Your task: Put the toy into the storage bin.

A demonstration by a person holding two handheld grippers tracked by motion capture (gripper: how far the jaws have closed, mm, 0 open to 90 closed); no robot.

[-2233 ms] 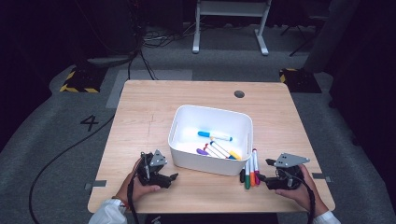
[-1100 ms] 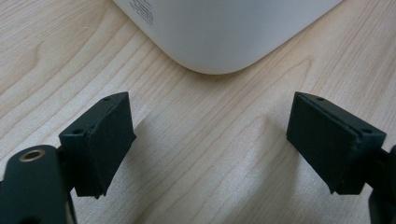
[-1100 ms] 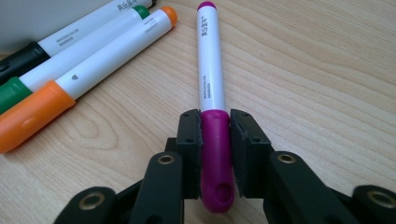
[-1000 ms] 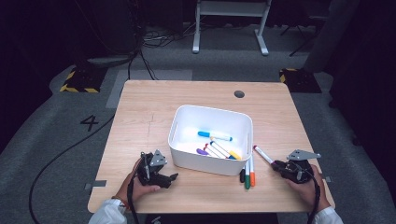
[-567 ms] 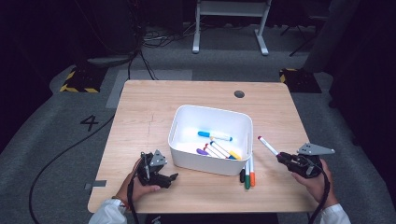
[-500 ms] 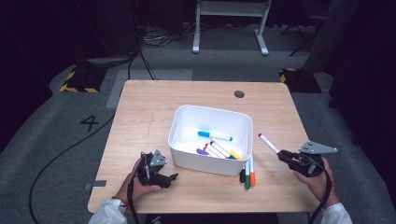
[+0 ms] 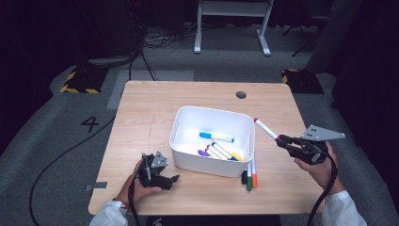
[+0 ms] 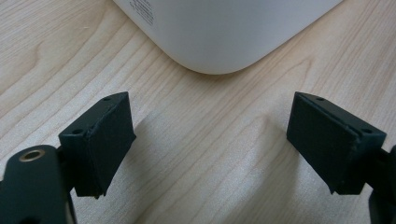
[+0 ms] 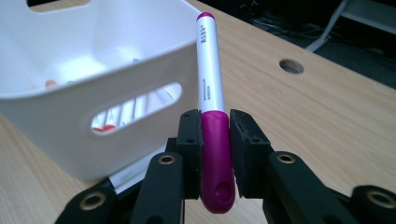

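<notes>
Two claws work at the light wooden desk (image 7: 141,108). Right claw (image 7: 283,141), raised off the desk at the white plastic bin's (image 7: 181,125) three o'clock, is clamped on the magenta cap of a white-barrelled marker (image 7: 265,129) that points toward ten o'clock, at the bin's rim. Left claw (image 7: 170,179) rests on the desk at the bin's seven o'clock, jaws wide apart and holding nothing. Three loose markers (image 7: 250,173) lie against the bin's near wall.

Wooden table (image 7: 155,108) on grey floor (image 7: 56,122), painted 4 (image 7: 90,124) left of table, white stand (image 7: 230,23) behind table, dim room.
</notes>
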